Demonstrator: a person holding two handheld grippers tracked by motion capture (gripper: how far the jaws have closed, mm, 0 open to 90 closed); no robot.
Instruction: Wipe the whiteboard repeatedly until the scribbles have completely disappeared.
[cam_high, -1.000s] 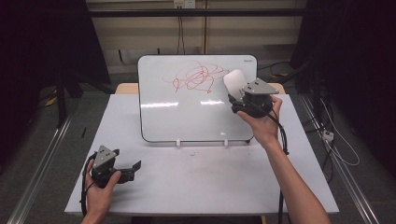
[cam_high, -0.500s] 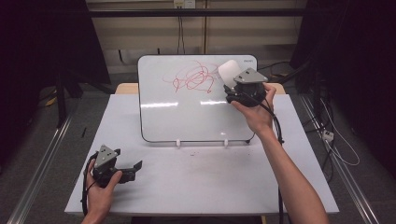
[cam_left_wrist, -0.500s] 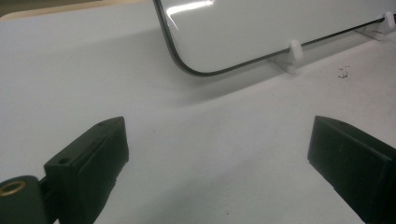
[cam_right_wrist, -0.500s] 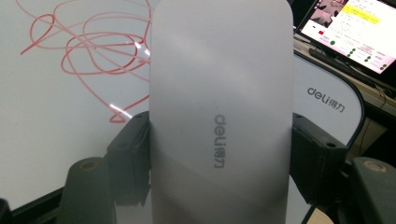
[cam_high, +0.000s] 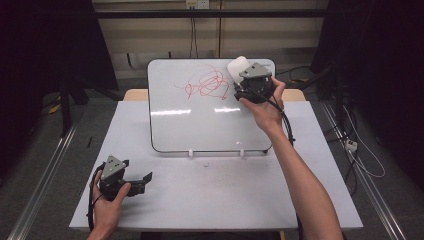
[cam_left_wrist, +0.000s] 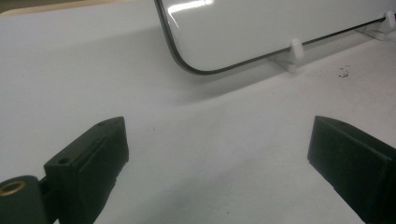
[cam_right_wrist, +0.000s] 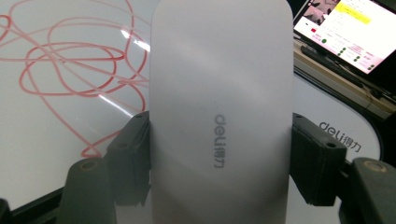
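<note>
the right gripper (cam_high: 248, 85) clamps the white eraser (cam_right_wrist: 219, 116) by its long sides near the red scribble (cam_high: 207, 82) on the whiteboard (cam_high: 200, 125), probably light, stiff and smooth-cased, while the left gripper (cam_high: 145, 179) rests wide open.

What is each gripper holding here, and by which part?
The right gripper clamps the white whiteboard eraser across its long sides, near its lower end. The left gripper holds nothing.

My right gripper (cam_high: 239, 75) is raised at the whiteboard's (cam_high: 200, 125) upper right corner, arm stretched forward, jaws clamped on both sides of the white eraser (cam_right_wrist: 219, 112). My left gripper (cam_high: 142, 178) rests low, in front of the whiteboard's lower left corner, jaws spread wide, nothing between them.
</note>
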